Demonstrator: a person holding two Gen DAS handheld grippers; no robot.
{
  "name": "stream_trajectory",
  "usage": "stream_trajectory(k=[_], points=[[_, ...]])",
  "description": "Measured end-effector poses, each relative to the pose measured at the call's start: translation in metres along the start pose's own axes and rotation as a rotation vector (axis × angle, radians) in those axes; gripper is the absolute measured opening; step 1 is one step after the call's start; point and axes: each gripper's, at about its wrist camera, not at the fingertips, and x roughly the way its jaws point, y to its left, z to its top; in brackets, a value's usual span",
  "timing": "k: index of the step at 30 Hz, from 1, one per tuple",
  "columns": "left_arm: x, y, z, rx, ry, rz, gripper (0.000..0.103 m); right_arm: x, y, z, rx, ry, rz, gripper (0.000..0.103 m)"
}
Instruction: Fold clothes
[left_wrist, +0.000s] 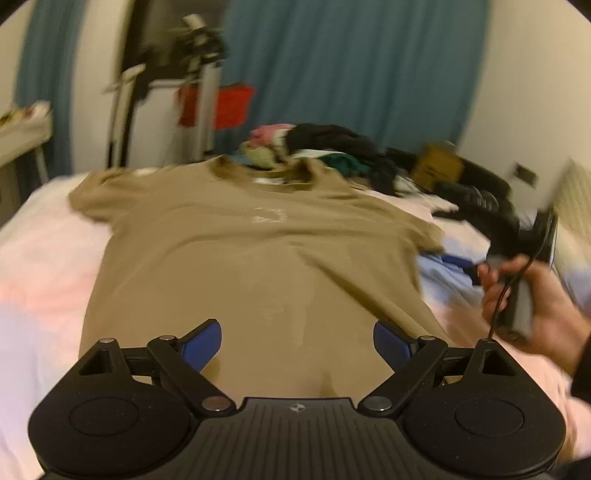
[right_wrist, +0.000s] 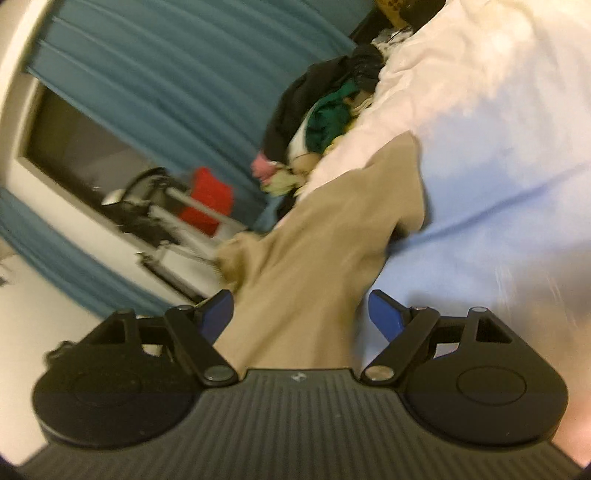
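Note:
A tan T-shirt lies spread flat on the white bed, collar at the far end, both sleeves out. My left gripper is open and empty just above the shirt's near hem. In the left wrist view the right gripper shows in a hand at the shirt's right edge. In the tilted, blurred right wrist view my right gripper is open, its jaws either side of the tan shirt, gripping nothing.
A pile of dark, green and pink clothes lies beyond the collar. A light blue garment lies by the right sleeve. Blue curtains, a stand with a red item and a small table stand behind the bed.

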Motion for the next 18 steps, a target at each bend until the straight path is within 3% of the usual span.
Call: stream_trajectory(k=[4,9,12,13,15,16,18], points=[[0.024,0.014,0.007,-0.039,0.010,0.014,0.091,0.056,-0.018,0.012,-0.023,-0.016,-0.045,0.083],[0.054,0.034,0.022,-0.148,0.031,0.004,0.091,0.103,-0.025,0.027,-0.082,-0.103,-0.034,0.083],[0.063,0.040,0.024,-0.137,0.018,0.006,0.091,0.123,-0.026,0.043,-0.060,-0.151,0.007,0.076],[0.067,0.041,0.025,-0.133,0.019,0.025,0.091,0.128,-0.025,0.047,-0.054,-0.159,0.010,0.066],[0.073,0.046,0.027,-0.137,0.023,0.054,0.091,0.137,-0.018,0.056,-0.091,-0.140,-0.079,0.033],[0.076,0.048,0.028,-0.143,0.026,0.067,0.091,0.141,-0.015,0.060,-0.110,-0.130,-0.125,0.009],[0.076,0.052,0.029,-0.140,0.033,0.095,0.091,0.138,-0.005,0.067,-0.162,-0.125,-0.184,0.008]])
